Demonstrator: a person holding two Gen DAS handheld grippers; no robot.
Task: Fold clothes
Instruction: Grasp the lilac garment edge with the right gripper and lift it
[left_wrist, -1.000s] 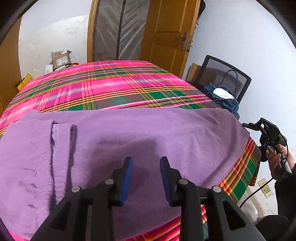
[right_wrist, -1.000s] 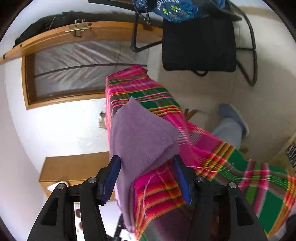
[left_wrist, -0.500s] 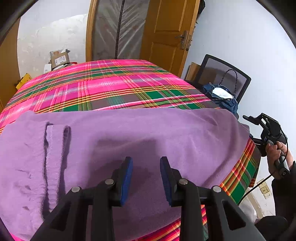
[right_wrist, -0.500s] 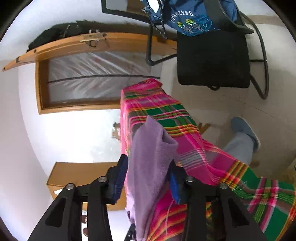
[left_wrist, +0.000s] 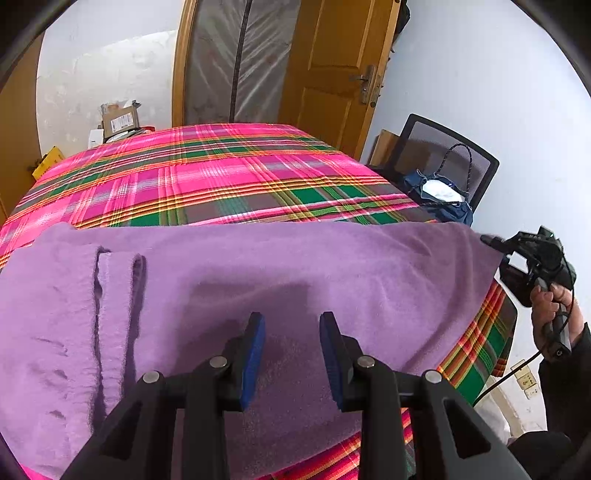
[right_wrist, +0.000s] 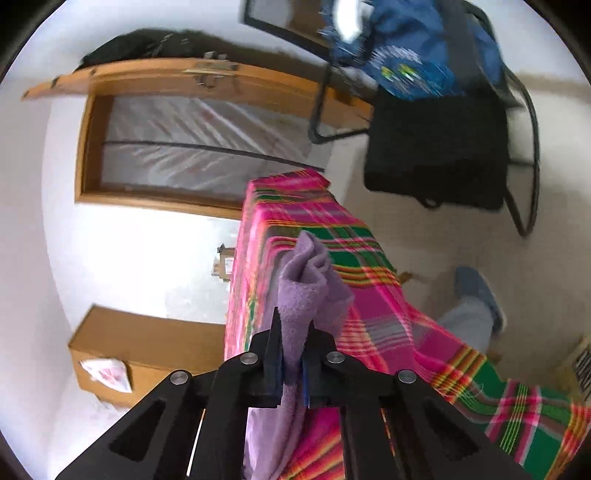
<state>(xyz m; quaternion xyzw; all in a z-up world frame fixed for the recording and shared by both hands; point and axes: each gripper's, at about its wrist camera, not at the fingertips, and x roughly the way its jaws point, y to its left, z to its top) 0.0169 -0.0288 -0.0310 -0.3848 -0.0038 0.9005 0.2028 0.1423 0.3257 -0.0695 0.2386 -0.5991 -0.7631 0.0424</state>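
Observation:
A purple fleece garment (left_wrist: 258, 266) lies spread over the near part of a table covered in pink and green plaid cloth (left_wrist: 221, 177). A narrow folded strip (left_wrist: 114, 295) lies along its left side. My left gripper (left_wrist: 291, 332) hovers just over the garment's near middle, open, with nothing between its blue pads. At the table's right edge my right gripper (left_wrist: 495, 245) has the garment's far right corner. In the right wrist view that corner (right_wrist: 306, 273) bunches up between the closing jaws of my right gripper (right_wrist: 293, 325), and the pads press on it.
A black chair (left_wrist: 443, 162) carrying a blue bag (left_wrist: 439, 195) stands past the table's right corner, by a wooden door (left_wrist: 332, 74). Cardboard boxes (left_wrist: 118, 118) sit beyond the far left edge. A person's leg and blue shoe (right_wrist: 476, 291) are on the floor beside the table.
The right gripper's jaws have come together on the purple corner and lifted it, bunching the cloth. The garment's right edge now stands pulled up. The left gripper has stayed still.

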